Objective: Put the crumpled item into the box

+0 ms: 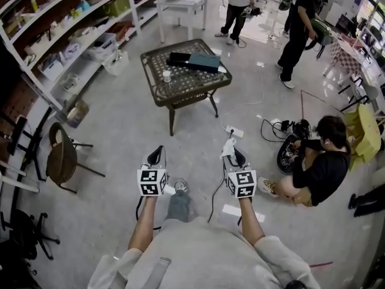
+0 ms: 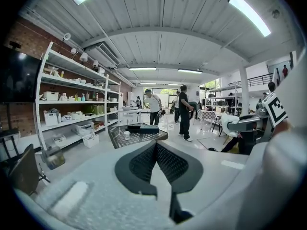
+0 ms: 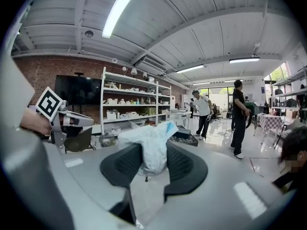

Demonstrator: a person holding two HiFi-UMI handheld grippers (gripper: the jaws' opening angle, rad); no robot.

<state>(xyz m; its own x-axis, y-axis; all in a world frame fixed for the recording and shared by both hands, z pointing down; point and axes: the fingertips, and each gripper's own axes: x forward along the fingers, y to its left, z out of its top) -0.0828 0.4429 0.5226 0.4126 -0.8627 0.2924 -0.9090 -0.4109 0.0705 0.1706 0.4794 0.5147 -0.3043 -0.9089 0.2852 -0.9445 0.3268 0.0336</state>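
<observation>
A white crumpled item [image 1: 227, 144] is clamped between the jaws of the right gripper [image 1: 234, 153]. In the right gripper view it is seen bulging up out of the dark pads [image 3: 184, 164], with a loose corner pointing forward. The left gripper [image 1: 158, 150] is held alongside with its jaws closed tip to tip and nothing between them.

The box [image 1: 195, 60], dark and flat, is found on the mesh-topped table [image 1: 180, 84] straight ahead across open floor, well apart from both tools. In the head view it sits roughly on the line between the two grippers, so neither hand is clearly nearer. Its long side is laid across the line of approach, slightly skewed. A small white cup [image 1: 166, 75] stands on the table just nearer than its left end.

A forward carry by the loaded right hand, drifting slightly leftward, is judged to be what the move turns on.
</observation>
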